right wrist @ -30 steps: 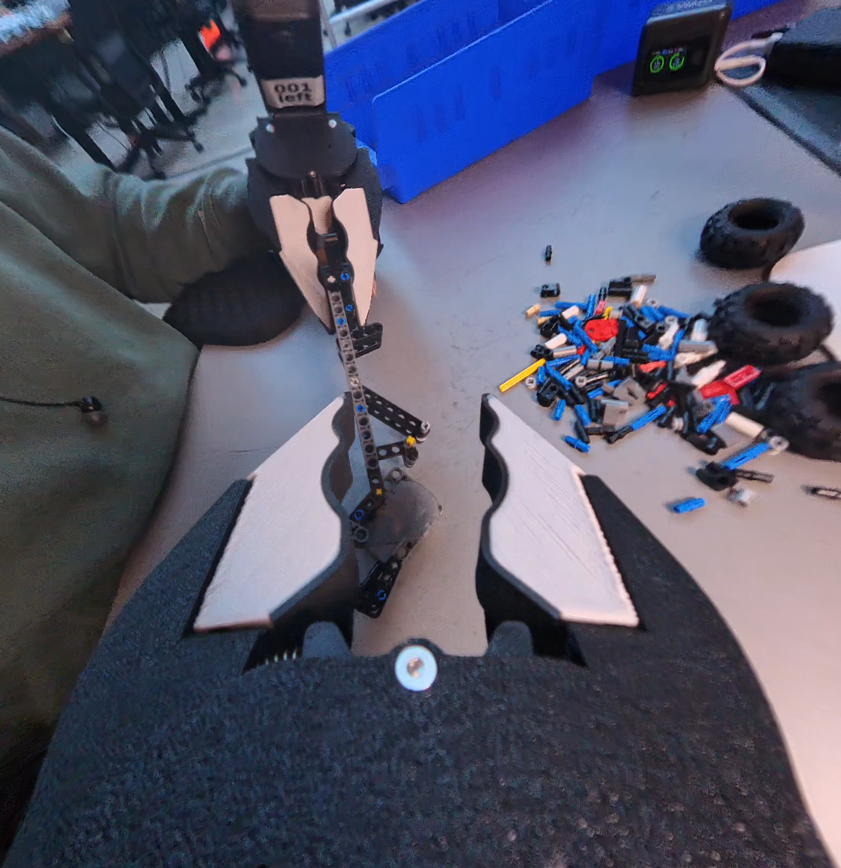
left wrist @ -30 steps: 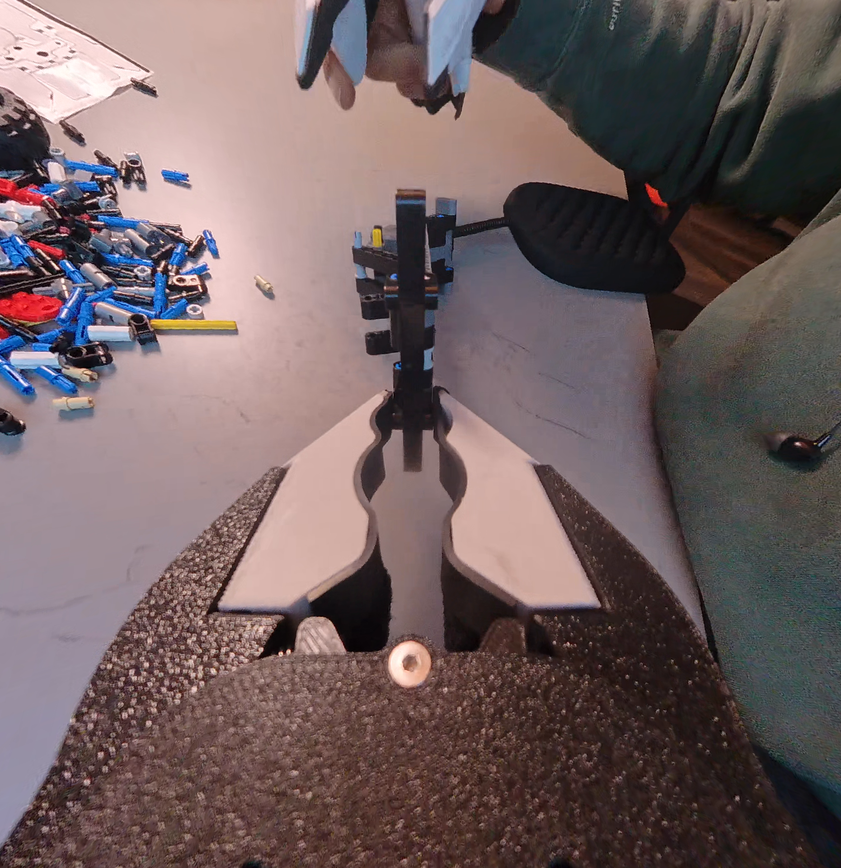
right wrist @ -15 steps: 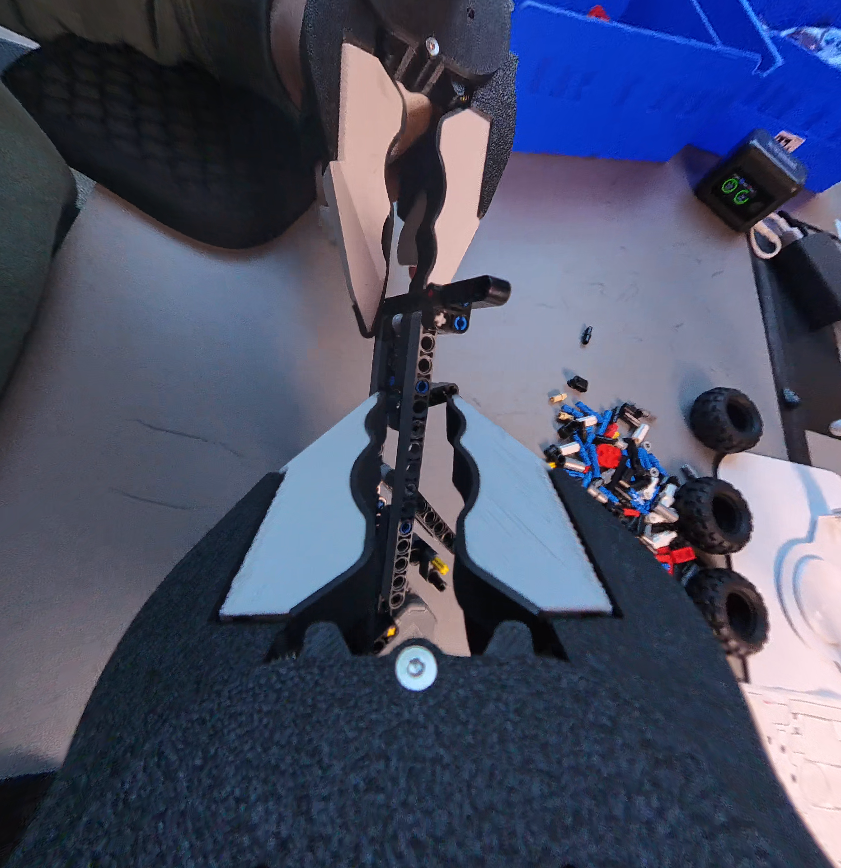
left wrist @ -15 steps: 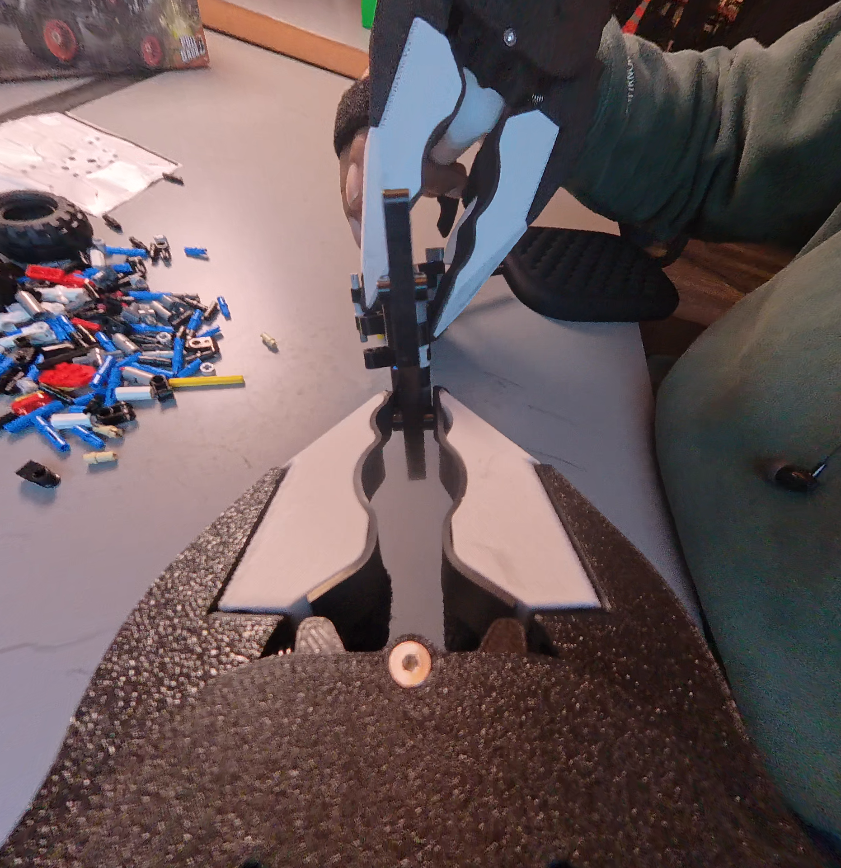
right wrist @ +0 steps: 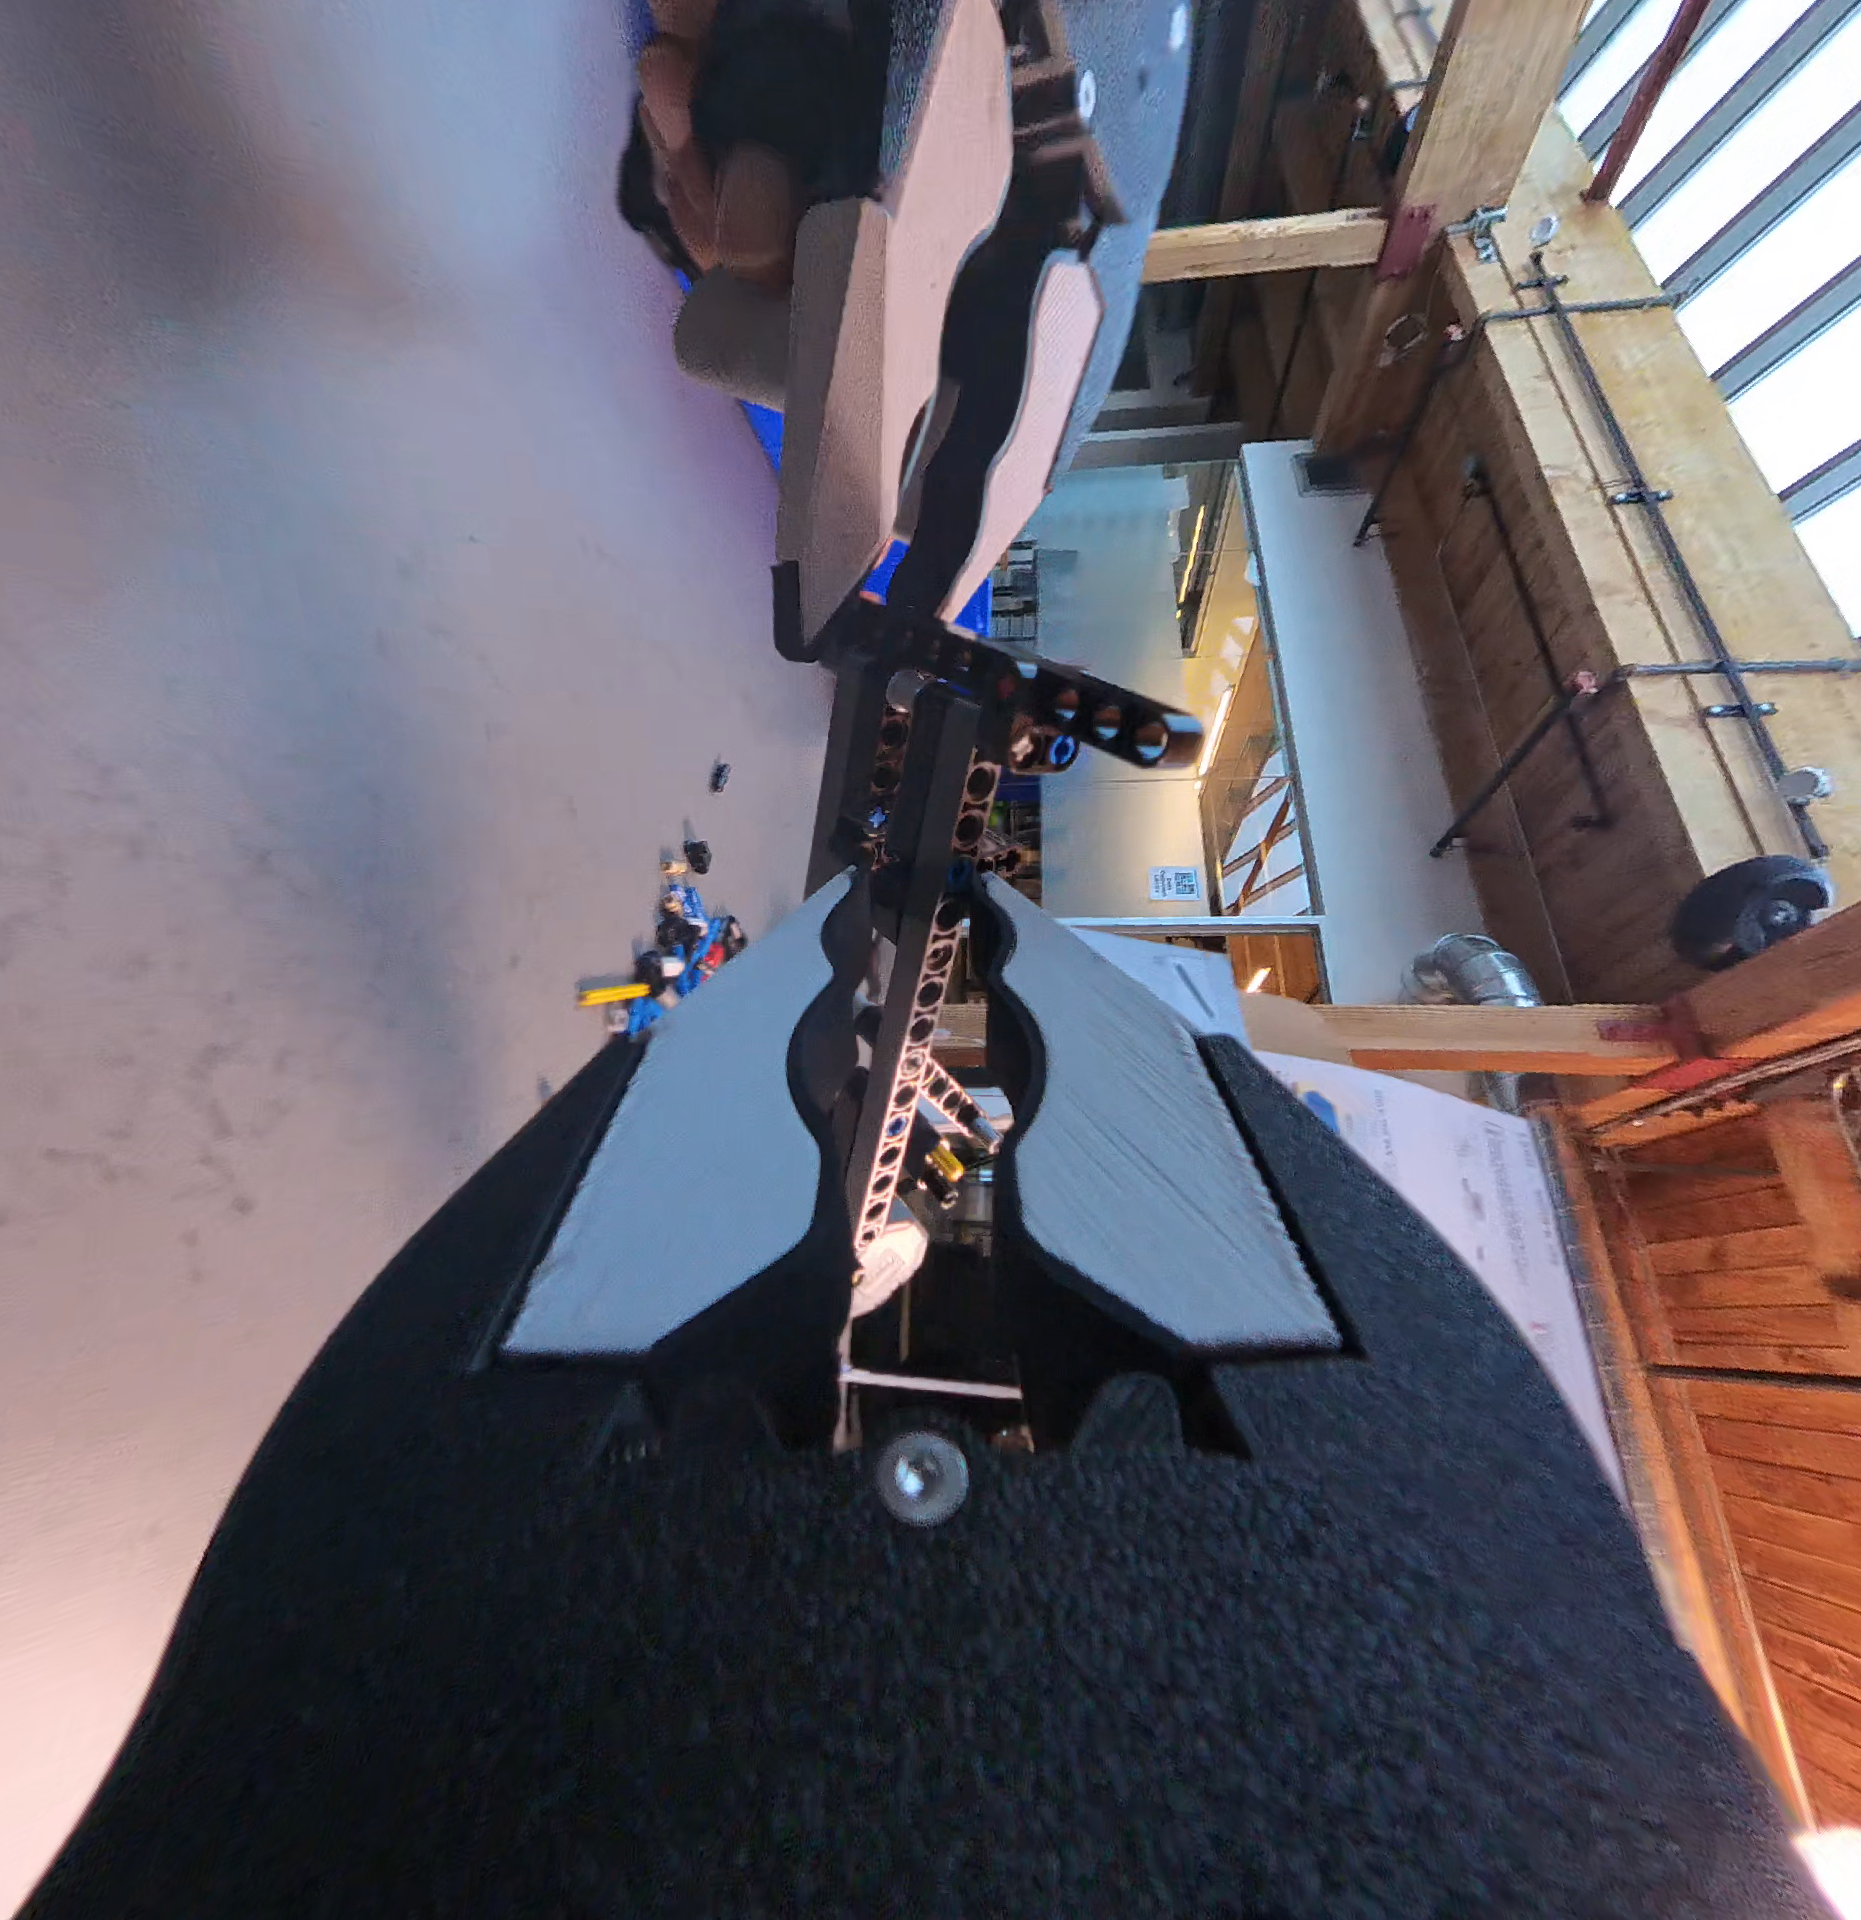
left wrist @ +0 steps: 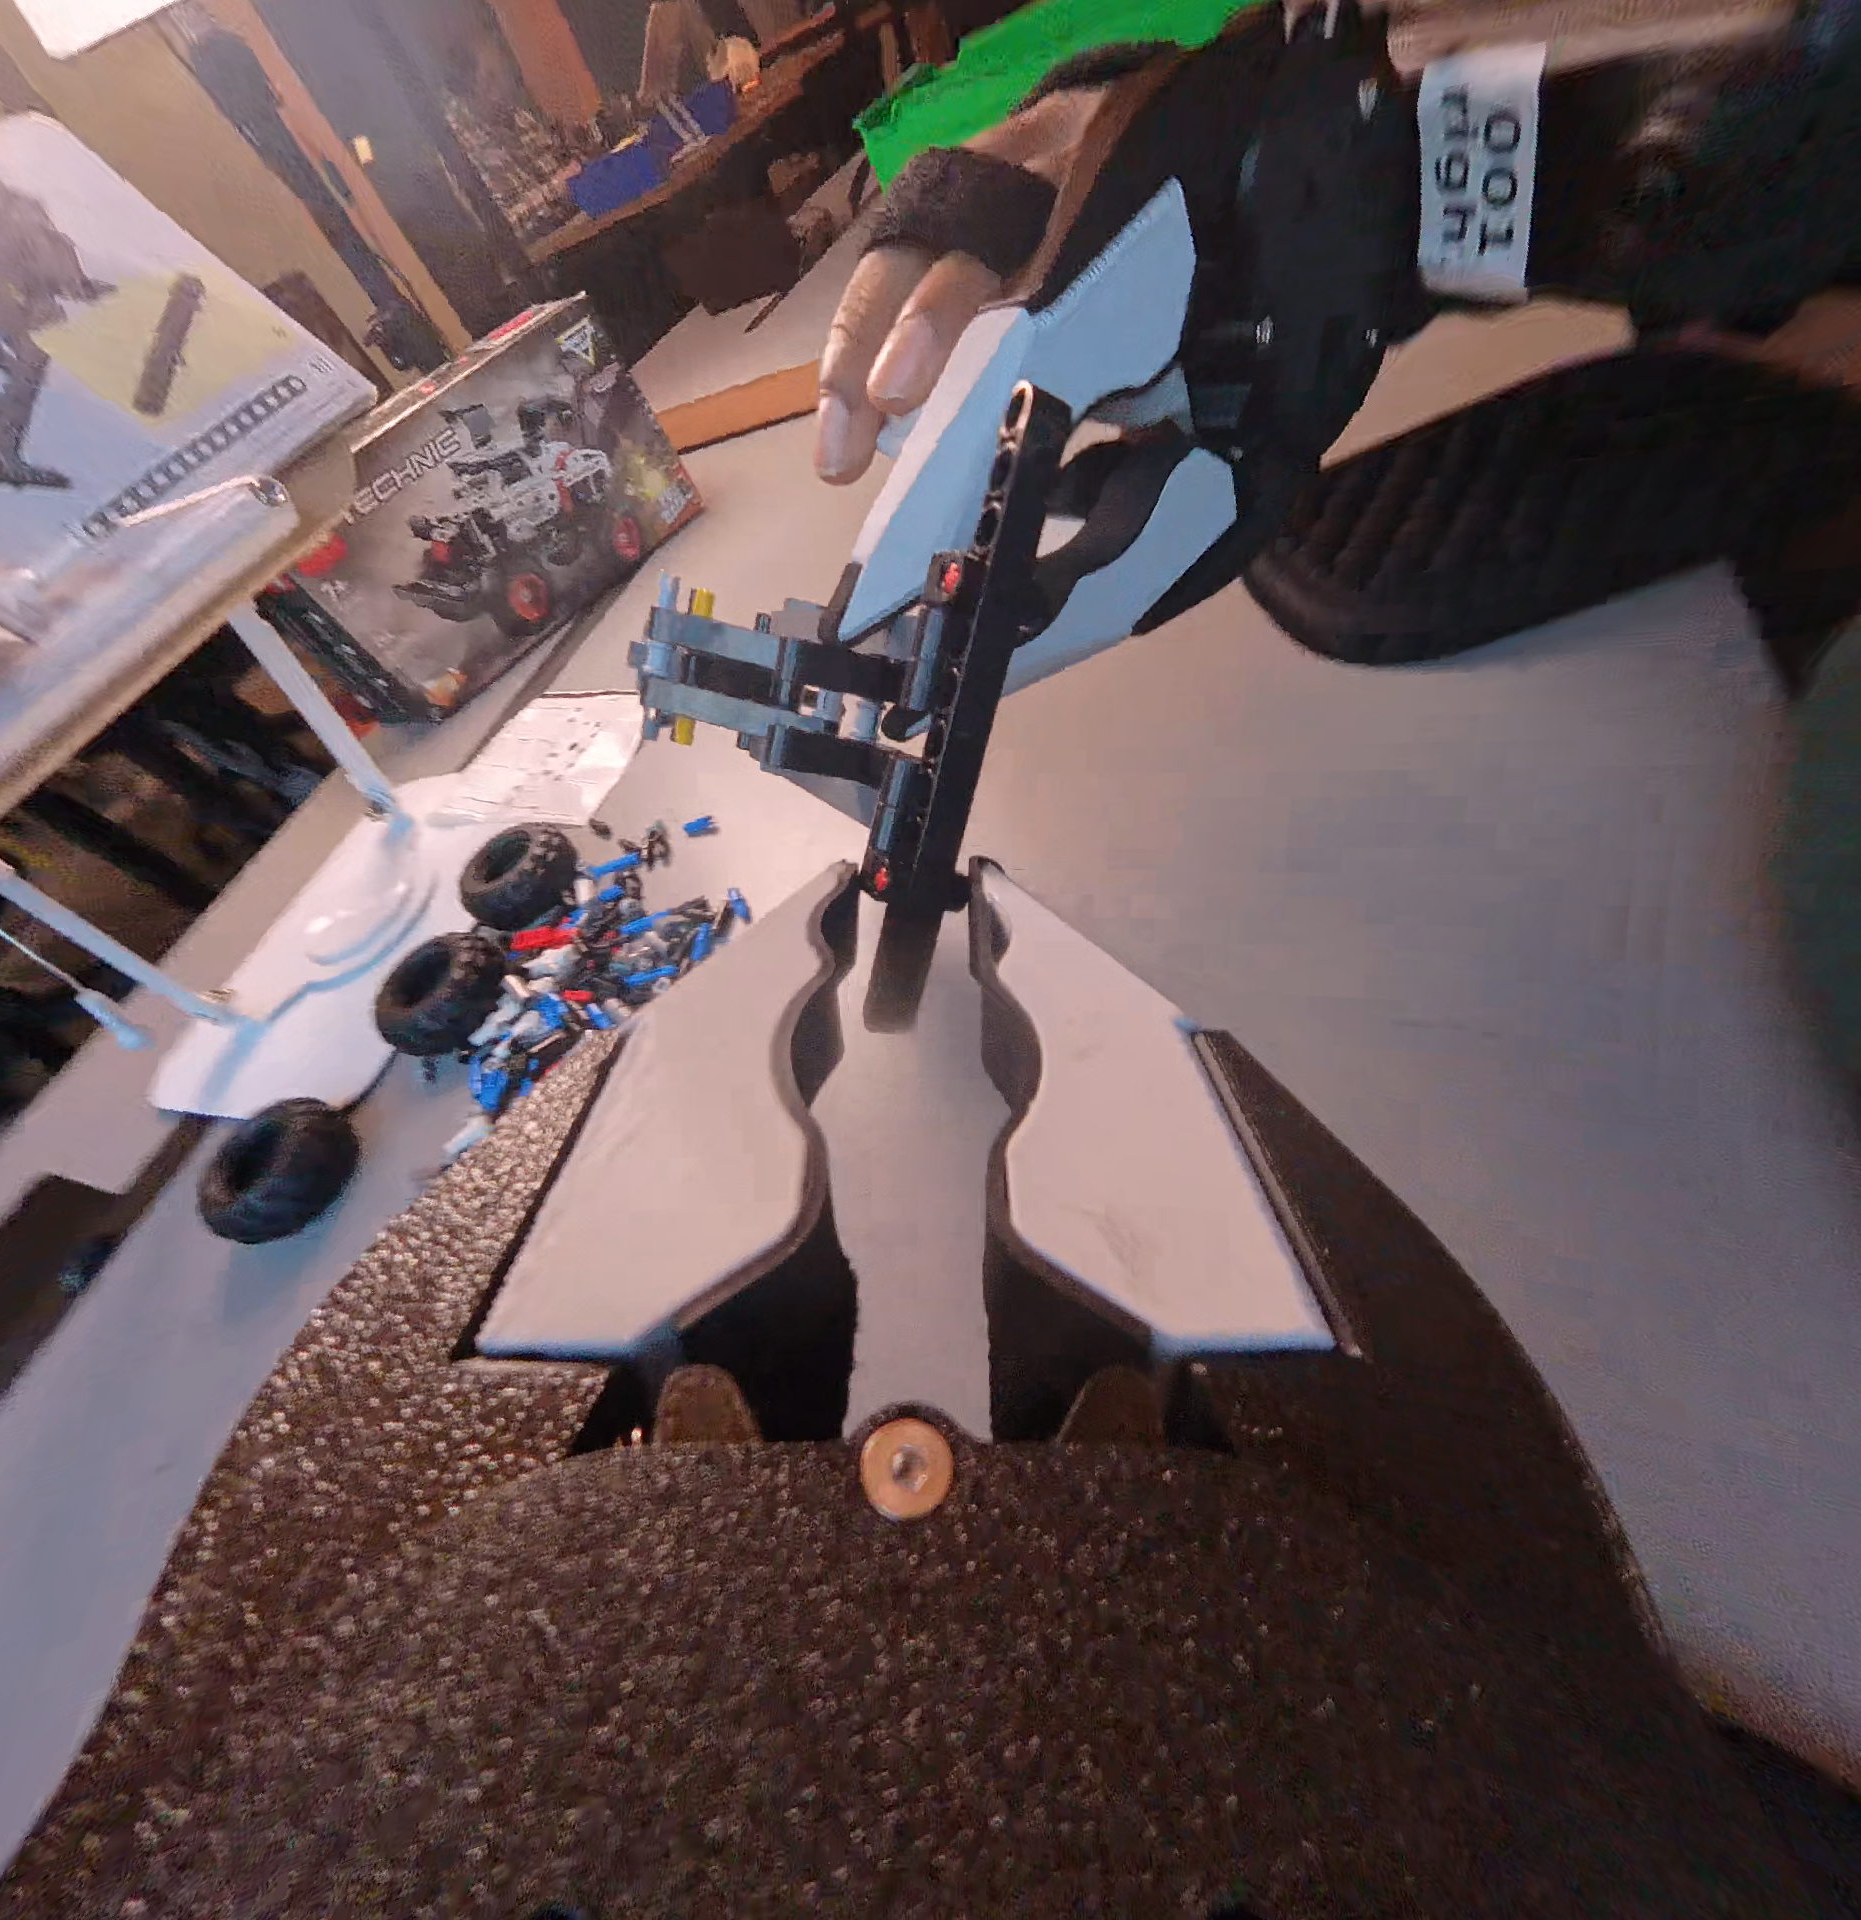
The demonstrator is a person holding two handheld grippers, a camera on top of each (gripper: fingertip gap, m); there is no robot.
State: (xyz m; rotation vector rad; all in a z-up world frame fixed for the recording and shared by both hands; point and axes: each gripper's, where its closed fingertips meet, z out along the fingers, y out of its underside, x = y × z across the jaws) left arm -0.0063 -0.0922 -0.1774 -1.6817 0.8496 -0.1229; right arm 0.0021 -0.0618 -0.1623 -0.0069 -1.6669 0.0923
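Left gripper (left wrist: 910, 894) is pinched tight on the bottom end of a black holed beam assembly (left wrist: 967, 644), held upright and tilted, lifted off the grey table (left wrist: 1425, 935). Right gripper (right wrist: 910, 894), jaws narrowed to a slim gap, clamps the same assembly farther along; in the left wrist view it comes in from above. Side arms with yellow pins stick out left of the beam. Loose blue, red and black parts (left wrist: 593, 956) and black tyres (left wrist: 438, 987) lie on the table by a white stand base (left wrist: 313, 966), kit box (left wrist: 510, 499) behind
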